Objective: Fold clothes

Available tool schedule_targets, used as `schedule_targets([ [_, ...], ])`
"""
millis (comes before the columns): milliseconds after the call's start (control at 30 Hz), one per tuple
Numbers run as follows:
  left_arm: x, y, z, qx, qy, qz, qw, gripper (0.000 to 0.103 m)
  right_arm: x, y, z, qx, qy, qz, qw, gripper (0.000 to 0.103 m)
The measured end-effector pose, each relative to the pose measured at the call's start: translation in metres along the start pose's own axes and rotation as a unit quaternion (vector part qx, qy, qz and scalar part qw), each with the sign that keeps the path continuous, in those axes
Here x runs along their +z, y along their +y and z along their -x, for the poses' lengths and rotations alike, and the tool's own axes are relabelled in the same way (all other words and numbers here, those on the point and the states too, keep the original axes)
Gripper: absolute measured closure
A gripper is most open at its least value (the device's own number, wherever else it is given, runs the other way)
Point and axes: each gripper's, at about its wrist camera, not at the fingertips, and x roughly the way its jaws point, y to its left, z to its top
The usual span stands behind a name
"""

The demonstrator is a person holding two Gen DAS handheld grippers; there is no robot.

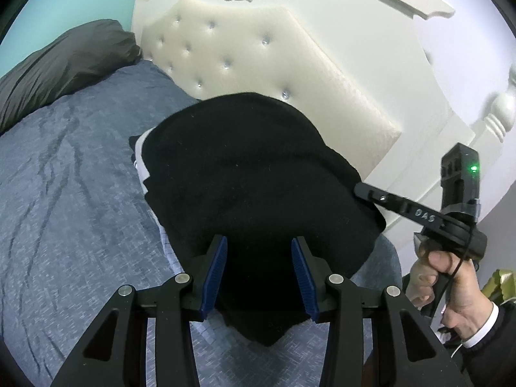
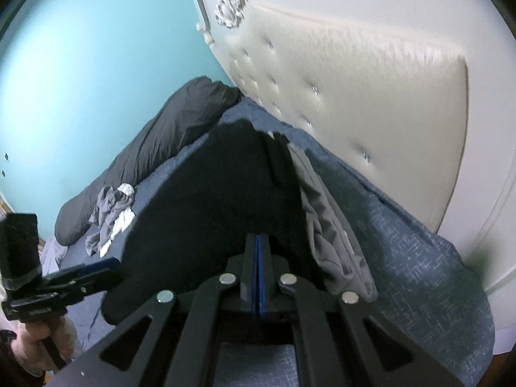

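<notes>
One black garment (image 1: 251,177) lies near the headboard (image 1: 258,54), on top of one grey garment (image 2: 325,219). One dark grey pillow (image 1: 61,64) sits at the far left. One heap of grey and white socks (image 2: 113,213) rests beside it. One bed (image 1: 71,177), one tufted headboard, two handheld grippers: left gripper (image 1: 259,277), right gripper (image 2: 258,274).

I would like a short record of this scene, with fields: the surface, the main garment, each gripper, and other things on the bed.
surface: bed with blue cover, against a cream tufted headboard
main garment: black garment, lying on the stack of other clothes
left gripper: open, fingers either side of the garment's near edge
right gripper: shut; whether it pinches cloth cannot be told
under the garment: grey clothing
other things: dark grey pillow; small heap of grey and white clothes
</notes>
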Motion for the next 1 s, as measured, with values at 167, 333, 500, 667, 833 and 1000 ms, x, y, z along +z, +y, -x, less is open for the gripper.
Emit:
schedule_targets([
  [167, 0.002, 0.003, 0.015, 0.003, -0.006, 0.005, 1.0000, 0.058, 0.012, 0.018, 0.008, 0.003, -0.002, 0.014, 1.000, 0.103],
  [333, 0.005, 0.005, 0.029, 0.005, -0.014, 0.007, 0.9999, 0.058, 0.012, 0.033, 0.014, -0.004, -0.004, 0.018, 1.000, 0.103],
  [500, 0.005, 0.009, 0.047, 0.009, -0.022, 0.009, 0.9997, 0.058, 0.009, 0.050, 0.019, -0.013, -0.005, 0.024, 1.000, 0.103],
  [667, 0.002, 0.014, 0.067, 0.012, -0.030, 0.010, 0.9994, 0.058, 0.006, 0.067, 0.024, -0.019, -0.007, 0.031, 0.999, 0.103],
  [833, -0.001, 0.020, 0.088, 0.016, -0.037, 0.012, 0.9991, 0.058, 0.003, 0.086, 0.029, -0.025, -0.009, 0.037, 0.999, 0.103],
  [1000, -0.004, 0.026, 0.111, 0.018, -0.046, 0.012, 0.9987, 0.058, -0.001, 0.108, 0.034, -0.037, -0.004, 0.045, 0.998, 0.103],
])
